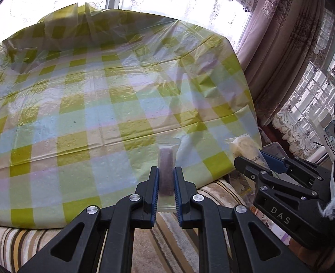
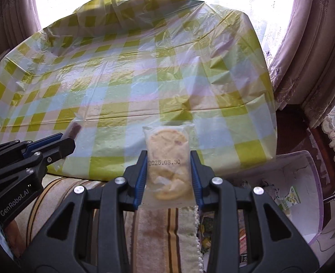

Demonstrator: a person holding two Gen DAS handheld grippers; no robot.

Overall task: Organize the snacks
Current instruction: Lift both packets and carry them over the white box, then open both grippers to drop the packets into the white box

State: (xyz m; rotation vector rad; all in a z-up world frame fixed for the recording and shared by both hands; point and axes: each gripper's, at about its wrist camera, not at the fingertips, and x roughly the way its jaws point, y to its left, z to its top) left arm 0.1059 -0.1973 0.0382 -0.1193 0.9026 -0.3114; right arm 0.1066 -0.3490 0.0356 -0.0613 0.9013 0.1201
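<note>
My left gripper (image 1: 166, 170) is shut on a narrow clear packet with a brown-purple snack bar (image 1: 166, 168), held upright over the near edge of the table. My right gripper (image 2: 169, 157) is shut on a clear packet of yellow pastry (image 2: 168, 157) stamped 2025.08.30, also held over the table's near edge. The right gripper (image 1: 247, 162) with its pastry packet (image 1: 242, 146) shows at the right of the left wrist view. The left gripper (image 2: 70, 140) with its bar (image 2: 74, 130) shows at the left of the right wrist view.
The table carries a green, blue and white checked plastic cloth (image 2: 112, 91). A striped cushion (image 2: 158, 234) lies below its near edge. A white tub (image 2: 304, 182) holding snack packets (image 2: 289, 199) stands low right. Curtains (image 1: 281, 45) and windows are behind.
</note>
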